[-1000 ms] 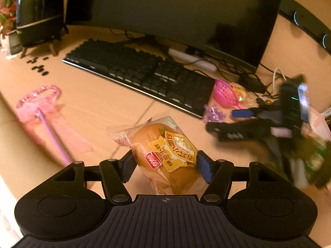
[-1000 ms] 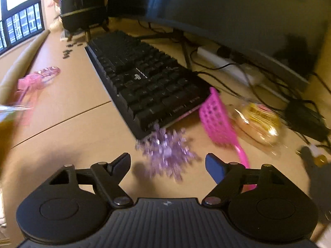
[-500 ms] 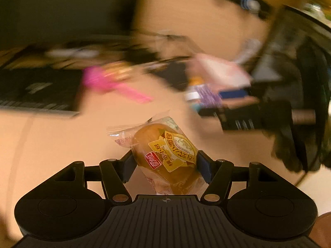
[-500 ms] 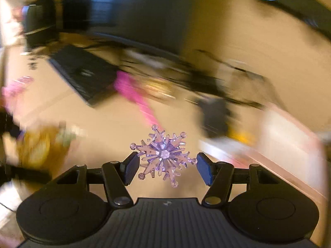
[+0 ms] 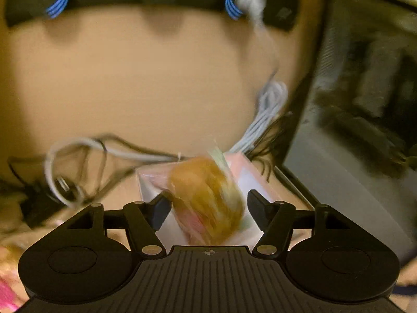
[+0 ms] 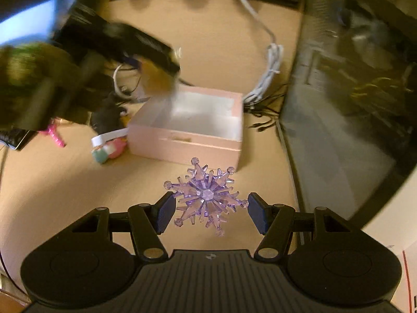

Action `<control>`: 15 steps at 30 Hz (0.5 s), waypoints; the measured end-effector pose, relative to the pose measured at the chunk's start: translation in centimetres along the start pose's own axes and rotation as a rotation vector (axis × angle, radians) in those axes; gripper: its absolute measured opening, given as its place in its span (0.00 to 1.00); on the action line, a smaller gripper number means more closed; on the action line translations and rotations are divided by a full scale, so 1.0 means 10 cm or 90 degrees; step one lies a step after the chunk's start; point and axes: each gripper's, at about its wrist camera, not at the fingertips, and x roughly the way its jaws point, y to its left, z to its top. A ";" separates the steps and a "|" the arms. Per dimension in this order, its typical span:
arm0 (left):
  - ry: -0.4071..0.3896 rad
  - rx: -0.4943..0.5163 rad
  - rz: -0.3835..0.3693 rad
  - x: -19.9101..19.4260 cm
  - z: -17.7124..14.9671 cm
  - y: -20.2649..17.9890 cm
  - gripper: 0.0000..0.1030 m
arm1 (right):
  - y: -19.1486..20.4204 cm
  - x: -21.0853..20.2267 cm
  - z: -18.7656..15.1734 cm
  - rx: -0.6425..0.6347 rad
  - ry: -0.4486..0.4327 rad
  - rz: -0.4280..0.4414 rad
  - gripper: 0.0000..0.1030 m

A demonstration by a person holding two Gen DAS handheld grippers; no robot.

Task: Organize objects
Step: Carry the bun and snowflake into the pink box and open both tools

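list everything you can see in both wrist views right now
wrapped bun: 1, golden-brown in clear wrapper, between the left gripper's pads, over the box
snowflake ornament: 1, translucent purple, between the right gripper's pads
box: 1, pale pink, open, on the desk
white cable bundle: 1, behind the box
pastel item: 1, white, mint and pink, left of the box; too blurred to name
desk: 1, tan
left gripper: 1, black, shut on the bun
right gripper: 1, black, shut on the snowflake
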 end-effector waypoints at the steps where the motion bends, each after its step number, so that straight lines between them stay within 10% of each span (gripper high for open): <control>1: -0.009 -0.036 -0.007 0.06 0.01 0.01 0.65 | -0.06 0.00 0.00 0.005 -0.004 -0.003 0.59; 6: -0.097 -0.070 -0.007 -0.08 -0.04 0.05 0.65 | -0.27 0.04 0.09 0.028 -0.010 0.013 0.59; 15: -0.076 -0.167 0.109 -0.96 -0.91 0.70 0.64 | -0.10 0.53 0.98 0.027 -0.083 0.056 0.65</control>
